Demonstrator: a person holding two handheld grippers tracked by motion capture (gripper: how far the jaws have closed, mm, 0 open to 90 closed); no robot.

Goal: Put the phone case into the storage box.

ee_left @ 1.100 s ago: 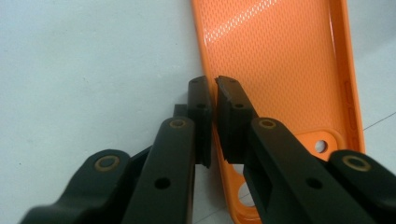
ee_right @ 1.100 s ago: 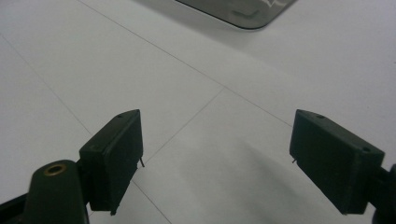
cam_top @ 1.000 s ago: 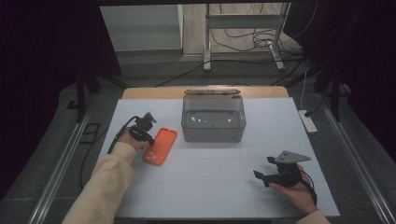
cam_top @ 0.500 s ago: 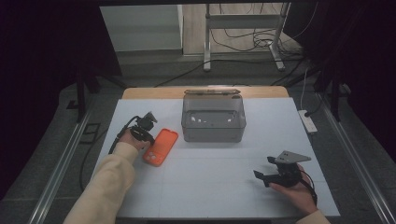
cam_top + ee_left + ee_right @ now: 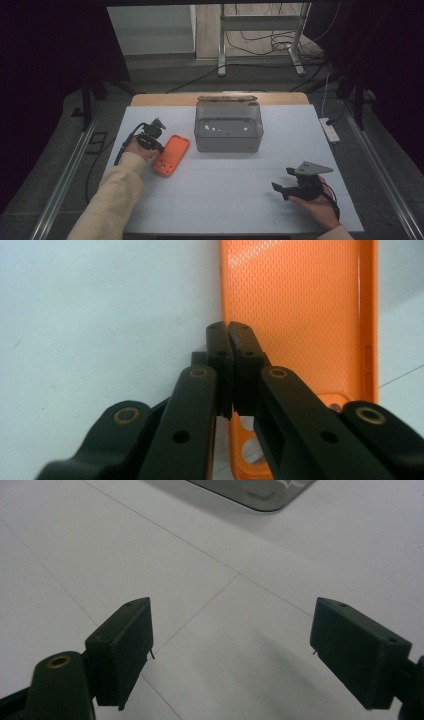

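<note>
An orange phone case (image 5: 170, 155) lies hollow side up on the white table (image 5: 225, 200), left of centre. My left gripper (image 5: 154, 145) sits at the case's left edge. In the left gripper view its jaws (image 5: 228, 330) are pinched together on the case's (image 5: 300, 305) left rim. My right gripper (image 5: 280, 189) rests in a hand near the front right of the table. Its jaws (image 5: 232, 645) stand wide apart over bare table with nothing between them.
A clear plastic box (image 5: 228, 127) with its lid raised stands at the back middle of the table; its corner (image 5: 260, 492) shows in the right gripper view. A white power strip (image 5: 330, 130) lies at the right edge.
</note>
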